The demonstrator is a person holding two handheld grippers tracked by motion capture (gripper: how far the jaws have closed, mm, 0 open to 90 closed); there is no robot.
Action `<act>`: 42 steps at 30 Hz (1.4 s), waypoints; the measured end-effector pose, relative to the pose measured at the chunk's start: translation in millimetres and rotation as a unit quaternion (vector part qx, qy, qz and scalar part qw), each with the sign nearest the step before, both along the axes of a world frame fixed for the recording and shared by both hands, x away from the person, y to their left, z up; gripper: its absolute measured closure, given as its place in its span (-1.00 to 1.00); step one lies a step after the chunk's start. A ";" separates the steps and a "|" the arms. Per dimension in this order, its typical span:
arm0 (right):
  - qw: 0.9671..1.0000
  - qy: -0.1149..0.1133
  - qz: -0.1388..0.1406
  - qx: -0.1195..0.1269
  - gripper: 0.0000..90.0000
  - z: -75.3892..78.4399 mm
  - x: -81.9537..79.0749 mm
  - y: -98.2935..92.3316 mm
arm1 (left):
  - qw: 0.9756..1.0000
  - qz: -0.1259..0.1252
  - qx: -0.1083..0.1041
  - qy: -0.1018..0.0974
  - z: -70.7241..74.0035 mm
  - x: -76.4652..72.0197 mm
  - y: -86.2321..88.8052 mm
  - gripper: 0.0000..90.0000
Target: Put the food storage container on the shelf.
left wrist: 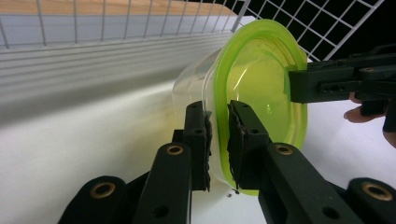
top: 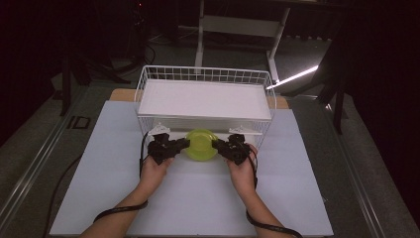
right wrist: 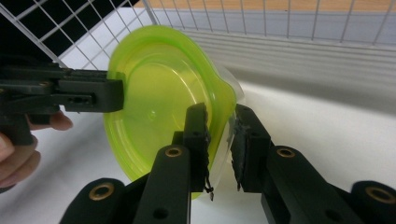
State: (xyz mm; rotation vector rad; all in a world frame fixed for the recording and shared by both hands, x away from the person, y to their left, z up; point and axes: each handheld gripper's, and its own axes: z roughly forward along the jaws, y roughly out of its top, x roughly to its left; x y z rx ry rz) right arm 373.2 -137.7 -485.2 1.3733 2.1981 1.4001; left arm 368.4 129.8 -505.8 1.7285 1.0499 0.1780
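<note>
A clear container with a yellow-green lid (top: 200, 144) sits at the front of the white wire rack (top: 148, 79), just below its shelf. My left gripper (top: 187, 143) is shut on the left side of the lid's rim. In the left gripper view the pads (left wrist: 236, 140) squeeze the rim of the container (left wrist: 261, 79). My right gripper (top: 214, 144) takes the opposite side. In the right gripper view its jaws (right wrist: 219, 126) close around the rim of the container (right wrist: 159, 107), with a pad on each face. Each gripper view also shows the other gripper's tip at the far rim.
The rack's flat white shelf (top: 203, 99) lies right behind and above the container, with wire walls around it. A white mat (top: 198, 198) covers the table under both hands. Cables trail from the grippers toward the near edge. Dark floor and furniture legs lie beyond the rack.
</note>
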 end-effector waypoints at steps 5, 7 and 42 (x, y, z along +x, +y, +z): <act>1.000 -0.019 -0.016 -0.005 0.64 -0.1 5.2 3.2 | 1.000 0.019 -0.001 -0.006 0.9 8.2 -0.5 0.69; 0.999 -0.026 -0.025 -0.005 0.61 -1.4 6.5 3.9 | 1.000 0.025 -0.002 -0.010 1.0 11.4 -2.3 0.67; 0.994 -0.085 -0.056 -0.036 0.41 2.1 -9.4 8.0 | 0.998 0.057 -0.021 -0.032 0.1 2.8 5.6 0.12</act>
